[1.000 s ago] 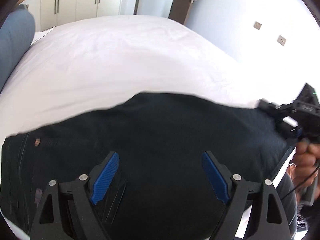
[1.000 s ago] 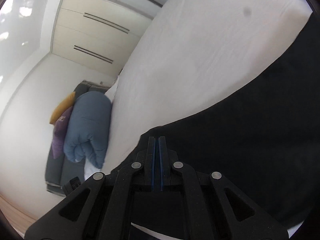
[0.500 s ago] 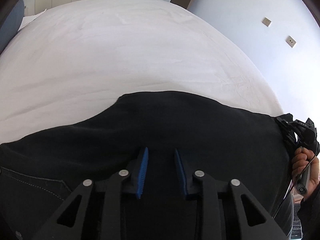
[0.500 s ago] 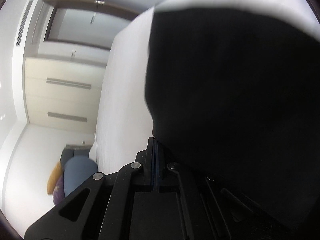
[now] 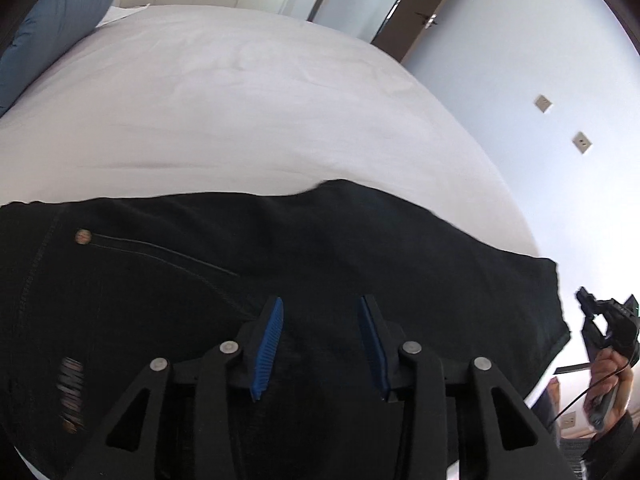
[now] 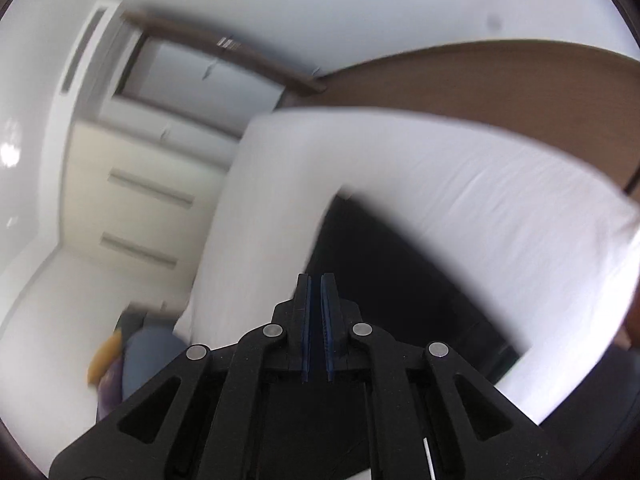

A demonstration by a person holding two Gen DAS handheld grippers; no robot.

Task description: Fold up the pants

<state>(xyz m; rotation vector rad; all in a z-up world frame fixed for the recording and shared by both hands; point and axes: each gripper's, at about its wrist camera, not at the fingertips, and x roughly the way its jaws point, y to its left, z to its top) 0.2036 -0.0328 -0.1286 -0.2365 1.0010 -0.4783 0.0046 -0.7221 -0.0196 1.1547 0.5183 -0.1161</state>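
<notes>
Black pants (image 5: 320,256) lie flat on the white bed (image 5: 248,104), with a rivet and pocket seam at the left. My left gripper (image 5: 320,340) is open just above the pants, nothing between its blue pads. My right gripper (image 6: 316,332) has its pads nearly together with a thin gap and nothing seen in it; it is off the right end of the pants (image 6: 384,276), held by a hand in the left wrist view (image 5: 608,340).
The bed's right edge (image 5: 520,216) drops off near a pale wall with sockets. A blue duvet roll (image 5: 52,28) lies at the bed's far left. Wardrobes and a door stand behind. A brown headboard (image 6: 500,80) shows in the blurred right wrist view.
My left gripper has opened wider than half a second ago. My right gripper let go of the pants' end and pulled back from it; its view swung and blurred.
</notes>
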